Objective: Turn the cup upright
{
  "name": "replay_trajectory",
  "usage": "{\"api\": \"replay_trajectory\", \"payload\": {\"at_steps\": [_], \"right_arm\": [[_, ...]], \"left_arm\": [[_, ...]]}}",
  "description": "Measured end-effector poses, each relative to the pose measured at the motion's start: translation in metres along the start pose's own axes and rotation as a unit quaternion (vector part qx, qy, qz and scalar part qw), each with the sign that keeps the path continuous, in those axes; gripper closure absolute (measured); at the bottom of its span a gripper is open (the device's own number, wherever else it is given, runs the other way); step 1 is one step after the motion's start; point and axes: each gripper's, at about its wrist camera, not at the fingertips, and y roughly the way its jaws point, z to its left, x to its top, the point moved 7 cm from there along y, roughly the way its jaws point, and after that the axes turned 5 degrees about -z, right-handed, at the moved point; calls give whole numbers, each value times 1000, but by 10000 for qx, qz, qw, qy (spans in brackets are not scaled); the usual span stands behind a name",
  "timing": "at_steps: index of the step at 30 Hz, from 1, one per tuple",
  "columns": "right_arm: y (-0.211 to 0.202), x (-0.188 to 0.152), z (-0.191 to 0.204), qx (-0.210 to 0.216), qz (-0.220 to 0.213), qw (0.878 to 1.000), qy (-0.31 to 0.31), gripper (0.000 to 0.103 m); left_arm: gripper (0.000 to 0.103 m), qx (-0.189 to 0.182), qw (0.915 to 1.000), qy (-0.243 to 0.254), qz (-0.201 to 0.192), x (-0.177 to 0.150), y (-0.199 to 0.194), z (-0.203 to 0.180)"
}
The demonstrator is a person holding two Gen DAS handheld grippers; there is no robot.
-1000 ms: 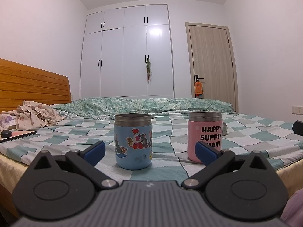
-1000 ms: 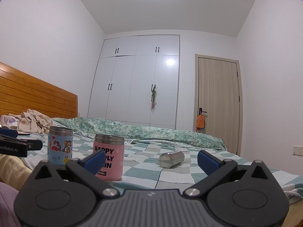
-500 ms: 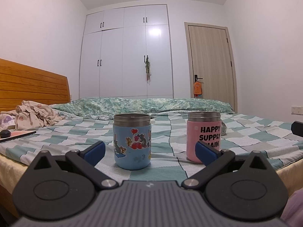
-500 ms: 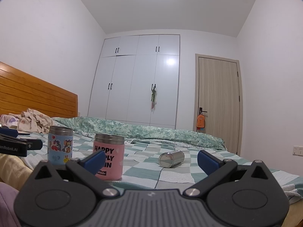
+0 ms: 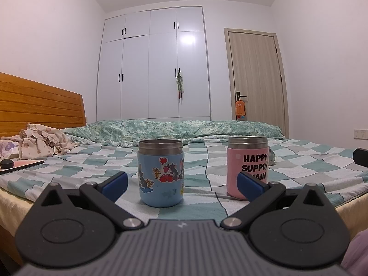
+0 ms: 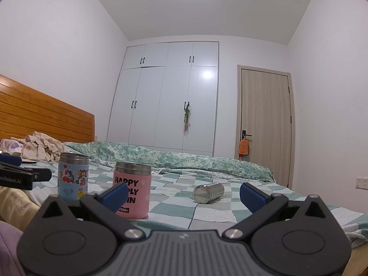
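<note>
Bed (image 6: 214,209) edge runs just ahead of both tools, with open checked blanket behind and right of the cups. Steel cup (image 6: 208,193) lies on its side, base toward the camera, apart from and right of the pink cup (image 6: 132,190), nothing touching it. Left tool (image 5: 181,181) has its blue pads spread wide, empty, framing the blue cup (image 5: 161,172) from short of it. Right tool (image 6: 183,194) is likewise spread and empty, the steel cup between its pads but beyond them. Compared with a second ago, both views are nearly unchanged; cups sit where they were. Pink and blue cups stand upright, cylindrical, with bare steel rims.
</note>
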Motion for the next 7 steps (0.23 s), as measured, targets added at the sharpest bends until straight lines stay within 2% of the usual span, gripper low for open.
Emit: {"api": "replay_trajectory", "payload": {"at_steps": [7], "right_arm": [[0, 0, 0, 3, -1, 10000, -3, 0]], "left_arm": [[0, 6, 10000, -28, 1, 0, 0, 3]]}}
